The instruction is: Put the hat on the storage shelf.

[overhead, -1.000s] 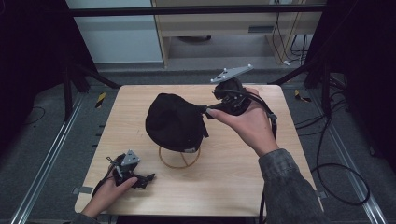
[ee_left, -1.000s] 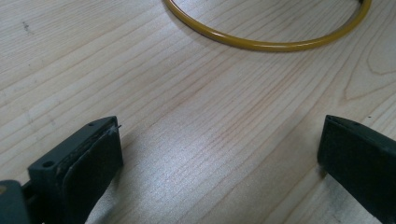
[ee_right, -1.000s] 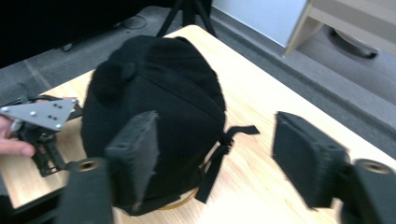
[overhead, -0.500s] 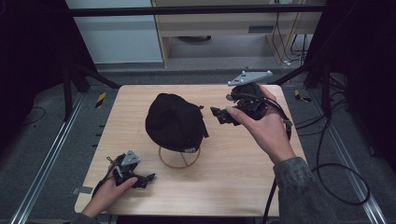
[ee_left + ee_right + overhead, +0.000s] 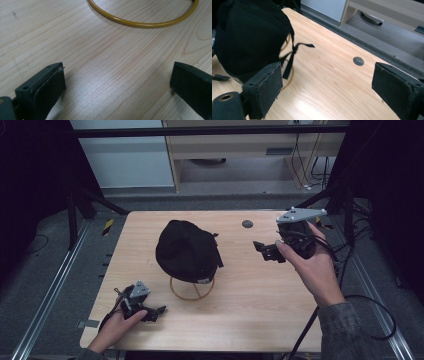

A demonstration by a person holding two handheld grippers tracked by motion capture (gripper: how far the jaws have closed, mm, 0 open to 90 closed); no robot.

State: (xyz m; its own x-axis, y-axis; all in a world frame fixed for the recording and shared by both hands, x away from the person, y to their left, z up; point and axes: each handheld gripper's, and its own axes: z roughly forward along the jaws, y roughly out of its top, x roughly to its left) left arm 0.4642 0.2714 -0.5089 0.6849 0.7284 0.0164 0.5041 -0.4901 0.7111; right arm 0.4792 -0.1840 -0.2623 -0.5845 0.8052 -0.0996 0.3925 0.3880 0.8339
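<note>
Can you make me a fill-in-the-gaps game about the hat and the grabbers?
1. The black hat sits on a stand with a ____ ring at its base.
2. The right gripper has its fingers ____, with nothing between them.
3. The left gripper rests on the ____ table.

Missing words: yellow; open; wooden

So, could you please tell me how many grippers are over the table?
2: the left gripper near the table's front-left corner, the right gripper right of the black cap.
</note>
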